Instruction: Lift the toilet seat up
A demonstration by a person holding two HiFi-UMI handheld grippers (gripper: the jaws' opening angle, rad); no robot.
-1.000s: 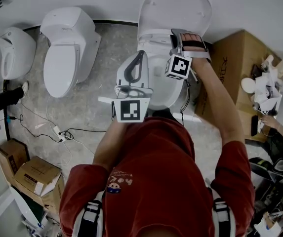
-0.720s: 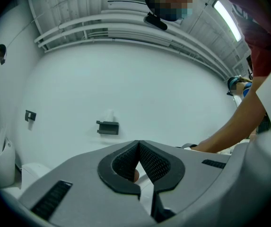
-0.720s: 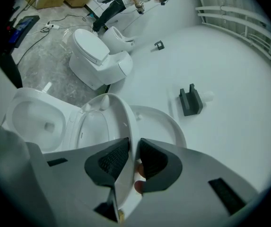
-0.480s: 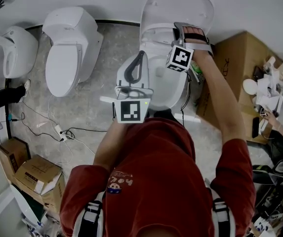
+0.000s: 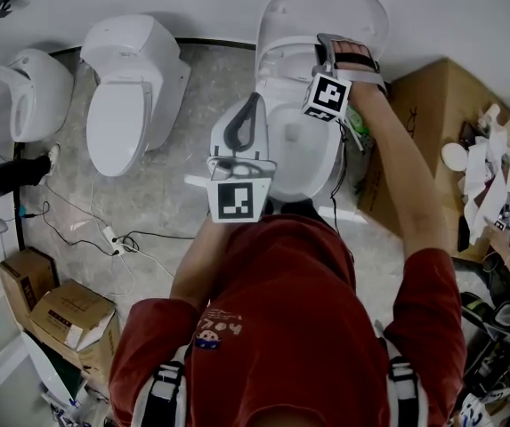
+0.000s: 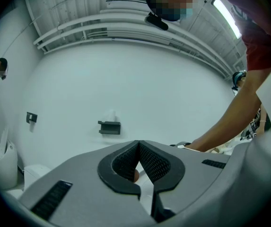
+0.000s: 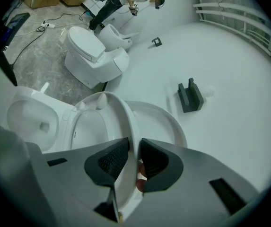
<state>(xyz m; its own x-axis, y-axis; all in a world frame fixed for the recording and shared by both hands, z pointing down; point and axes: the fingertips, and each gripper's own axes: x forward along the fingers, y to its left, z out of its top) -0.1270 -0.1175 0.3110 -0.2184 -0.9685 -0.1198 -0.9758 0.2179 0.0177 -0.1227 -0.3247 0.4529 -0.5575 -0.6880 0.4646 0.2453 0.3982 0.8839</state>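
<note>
- For lifting, the toilet seat (image 7: 126, 117) is pinched at its rim by the right gripper (image 7: 131, 146) and is tilted up near the raised lid (image 7: 166, 119).
- The left gripper (image 6: 138, 148), judged unneeded, is held aside with jaws pressed together, empty.

White ring-shaped toilet seat (image 7: 126, 109) — raised on edge, well clear of the open bowl (image 7: 36, 119), leaning near the upright lid (image 7: 166, 122) behind it.

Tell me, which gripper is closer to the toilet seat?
The right. The right gripper is clamped on the raised toilet seat at its rim; the left gripper hovers shut over the bowl, clear of the seat.
</note>
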